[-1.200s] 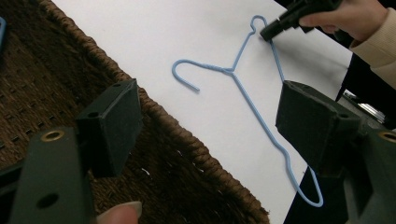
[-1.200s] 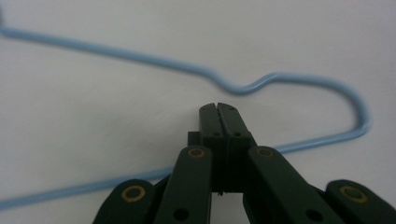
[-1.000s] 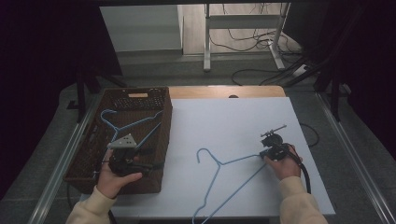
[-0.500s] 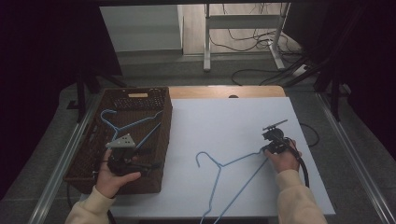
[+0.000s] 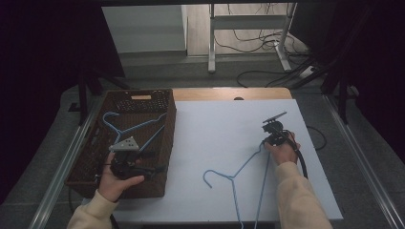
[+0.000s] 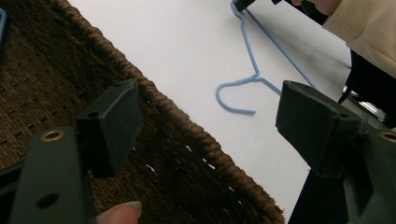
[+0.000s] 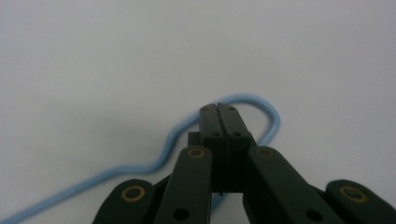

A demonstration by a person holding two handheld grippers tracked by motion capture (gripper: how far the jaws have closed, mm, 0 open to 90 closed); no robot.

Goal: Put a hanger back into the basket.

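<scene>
High view is looking down and forward from above the person's side, taking in the whole white table (image 5: 224, 119). Left gripper view is sitting close over the basket (image 6: 187, 154) rim, facing 2 o'clock; both are sharing the blue hanger (image 6: 252, 79). Right gripper view is pressing close onto the table.

Looking along our left gripper (image 6: 205, 126), we see its two black fingers (image 6: 114, 123) standing wide apart with nothing between them. Under the near finger runs the woven brown basket (image 6: 187, 144), its braided rim crossing diagonally. Beyond it on the white counter (image 6: 163, 51) lies a blue wire hanger (image 6: 254, 77), hook towards us. A cream sleeve (image 6: 369, 28) sits at the top right corner.
</scene>
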